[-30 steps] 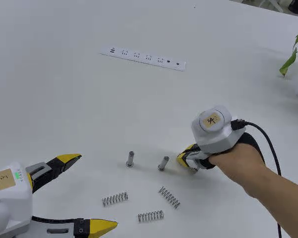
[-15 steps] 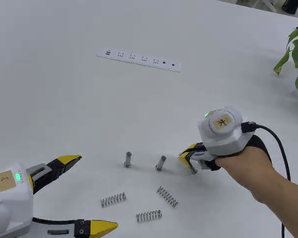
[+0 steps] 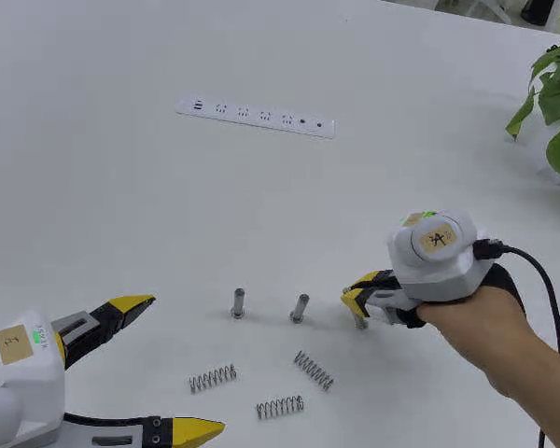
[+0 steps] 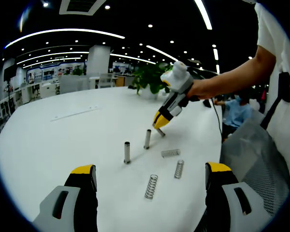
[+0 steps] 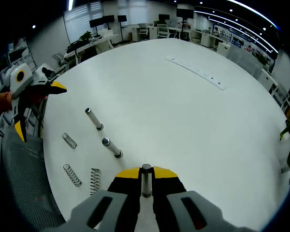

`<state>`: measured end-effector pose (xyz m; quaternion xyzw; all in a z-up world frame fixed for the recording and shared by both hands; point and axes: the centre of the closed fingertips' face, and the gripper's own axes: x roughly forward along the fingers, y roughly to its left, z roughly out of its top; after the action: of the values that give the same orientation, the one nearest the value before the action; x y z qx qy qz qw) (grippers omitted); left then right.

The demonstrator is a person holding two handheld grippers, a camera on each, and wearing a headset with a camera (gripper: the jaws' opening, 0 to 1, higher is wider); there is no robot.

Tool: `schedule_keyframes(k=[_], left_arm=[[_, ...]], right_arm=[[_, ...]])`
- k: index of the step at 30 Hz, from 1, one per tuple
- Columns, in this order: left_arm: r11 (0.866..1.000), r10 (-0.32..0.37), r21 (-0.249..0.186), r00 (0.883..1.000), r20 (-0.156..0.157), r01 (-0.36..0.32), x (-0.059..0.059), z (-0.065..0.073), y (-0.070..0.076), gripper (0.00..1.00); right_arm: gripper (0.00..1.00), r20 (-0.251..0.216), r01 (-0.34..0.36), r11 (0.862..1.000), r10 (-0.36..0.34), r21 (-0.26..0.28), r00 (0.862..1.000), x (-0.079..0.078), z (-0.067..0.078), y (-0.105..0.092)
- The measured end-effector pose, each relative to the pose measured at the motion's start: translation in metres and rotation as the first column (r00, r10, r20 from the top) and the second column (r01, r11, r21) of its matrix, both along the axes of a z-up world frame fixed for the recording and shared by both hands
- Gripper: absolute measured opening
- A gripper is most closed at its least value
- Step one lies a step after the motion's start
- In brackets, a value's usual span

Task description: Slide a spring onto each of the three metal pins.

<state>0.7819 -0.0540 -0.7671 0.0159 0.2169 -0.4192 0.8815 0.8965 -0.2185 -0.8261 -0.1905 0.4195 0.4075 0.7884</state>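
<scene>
Steel is what your right gripper (image 3: 357,301) has clenched: the third pin (image 5: 146,184), held just to the right of the middle pin (image 3: 300,308). In the right gripper view only a short rounded end pokes out past the jaws. That is likely too little free shaft for a spring to ride on. To do this step well, I'd hold the pin by its flanged foot, or set it upright like the middle pin and let go, so the whole shaft is open. Keep the squeeze firm but square, since a round pin will probably twist out of a skewed pinch.

None of the three pins wears a spring yet. The closest spring (image 3: 314,370) lies on your side of the middle pin, another spring (image 3: 280,407) nearer you again, and the left spring (image 3: 213,377) off to the left of those. The left pin (image 3: 237,303) stands just left of the middle pin.

Your right hand (image 3: 467,322) comes in from the right of the middle pin, forearm low, with the jaws tipped down at the table (image 3: 121,187). Your left gripper (image 4: 150,170) sits well to the near left of the middle pin — jaws spread wide, holding nothing — and faces the springs.
</scene>
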Motion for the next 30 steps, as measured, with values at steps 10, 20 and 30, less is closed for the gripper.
schedule_keyframes(k=[10,20,30], left_arm=[[1.0,-0.015,0.004,1.0,0.005,0.015,-0.001,0.001,-0.004,0.95],[0.999,-0.033,0.012,0.999,0.007,0.033,-0.002,0.002,-0.007,0.95],[0.999,-0.047,0.013,0.999,0.008,0.047,-0.003,0.004,-0.012,0.95]], right_arm=[[0.09,0.028,0.017,1.0,-0.017,0.018,0.999,-0.007,0.005,-0.007],[0.09,0.052,0.037,0.998,-0.039,0.041,0.998,-0.014,0.009,-0.014],[0.09,0.071,0.05,0.997,-0.054,0.051,0.996,-0.016,0.011,-0.018]])
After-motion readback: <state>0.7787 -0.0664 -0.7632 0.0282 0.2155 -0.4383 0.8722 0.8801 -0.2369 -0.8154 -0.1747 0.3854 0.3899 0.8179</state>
